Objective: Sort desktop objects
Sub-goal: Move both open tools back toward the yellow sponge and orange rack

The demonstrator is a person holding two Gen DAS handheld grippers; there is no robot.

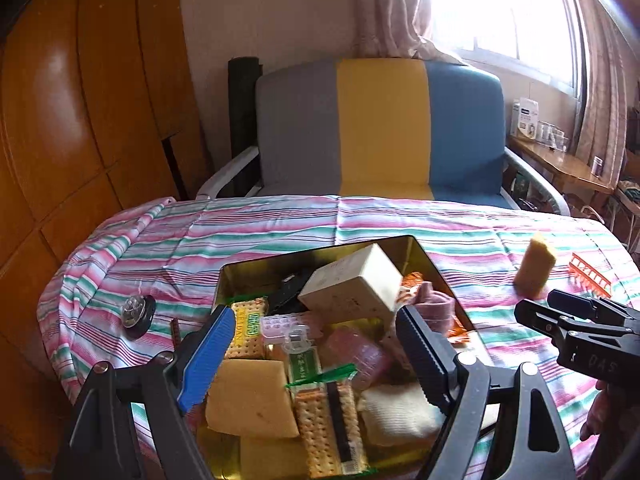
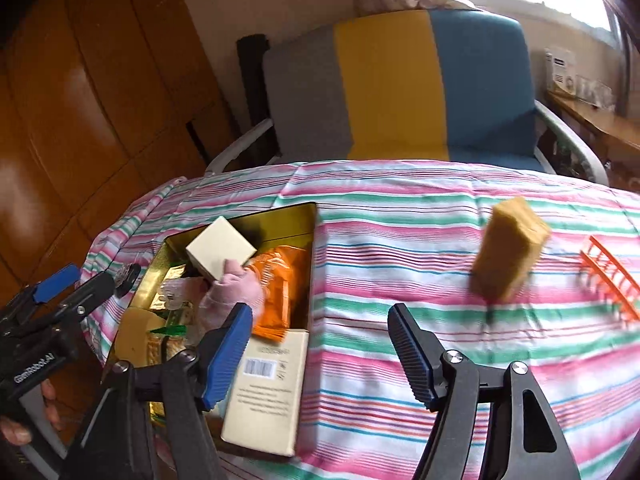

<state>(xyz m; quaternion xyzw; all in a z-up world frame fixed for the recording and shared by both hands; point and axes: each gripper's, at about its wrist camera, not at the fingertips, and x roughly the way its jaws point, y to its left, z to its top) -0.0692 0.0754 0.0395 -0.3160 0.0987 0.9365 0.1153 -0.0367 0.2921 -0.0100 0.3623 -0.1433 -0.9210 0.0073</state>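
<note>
A gold tin (image 1: 256, 276) on the striped cloth is piled with items: a cream box (image 1: 352, 284), cracker packs (image 1: 246, 332), yellow sponges (image 1: 252, 396) and a pink roll (image 1: 436, 304). My left gripper (image 1: 316, 356) hovers over the pile, open and empty. My right gripper (image 2: 320, 354) is open over bare cloth to the right of the tin (image 2: 288, 220), with nothing between its fingers. Ahead of it to the right, a yellow sponge (image 2: 508, 248) stands on end, blurred. An orange plastic rack (image 2: 608, 280) lies further right. A flat barcode box (image 2: 268, 388) leans at the tin's near corner.
A round metal piece on a black base (image 1: 136, 312) sits on the cloth left of the tin. Behind the table stands a grey, yellow and blue chair (image 1: 380, 128). Wooden panelling (image 1: 80, 120) is on the left, and a shelf with small items (image 1: 560, 160) on the right.
</note>
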